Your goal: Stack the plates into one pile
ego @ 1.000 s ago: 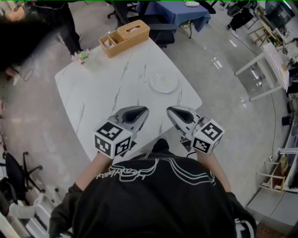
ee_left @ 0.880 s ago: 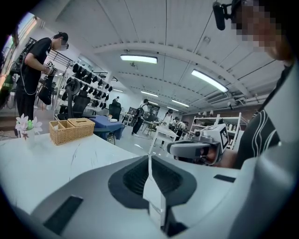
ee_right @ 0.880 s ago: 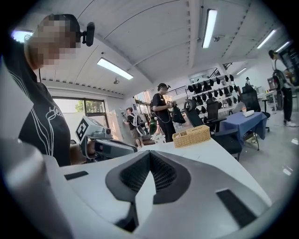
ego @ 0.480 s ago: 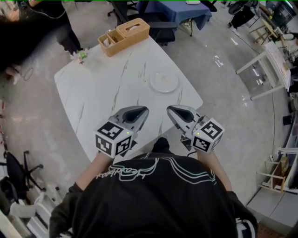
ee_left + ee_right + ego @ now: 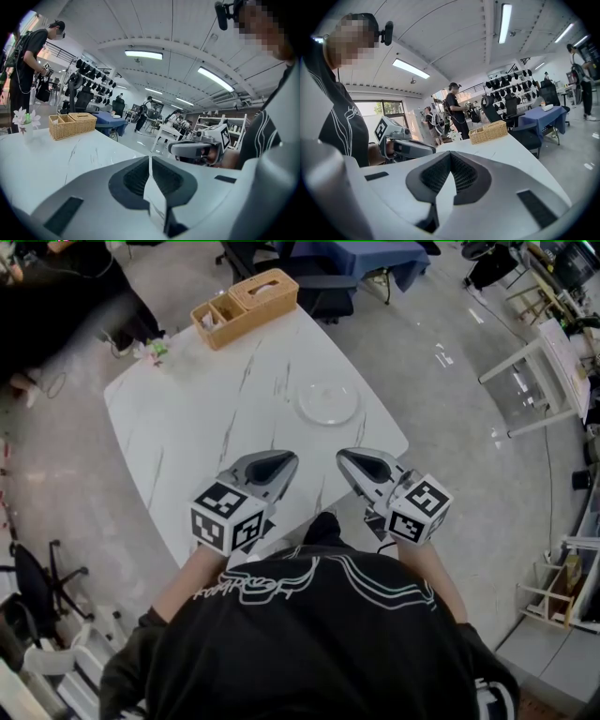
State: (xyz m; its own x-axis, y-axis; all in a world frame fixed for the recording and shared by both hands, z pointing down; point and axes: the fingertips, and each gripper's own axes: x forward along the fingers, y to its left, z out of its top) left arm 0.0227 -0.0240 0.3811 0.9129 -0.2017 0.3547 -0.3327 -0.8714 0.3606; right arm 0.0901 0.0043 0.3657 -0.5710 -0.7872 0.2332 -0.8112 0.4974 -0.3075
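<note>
Left gripper (image 5: 285,461): jaws together, empty | right gripper (image 5: 346,459): same | both side by side, well short of clear plate (image 5: 329,402)

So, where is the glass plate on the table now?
In the head view the glass plate lies on the right side of the marble table, ahead of the right tool, apart from it.

The white marble table (image 5: 206,427) is carrying a glass plate (image 5: 329,402) at three o'clock, a wicker basket (image 5: 246,306) at twelve and flowers (image 5: 155,351) at ten.
</note>
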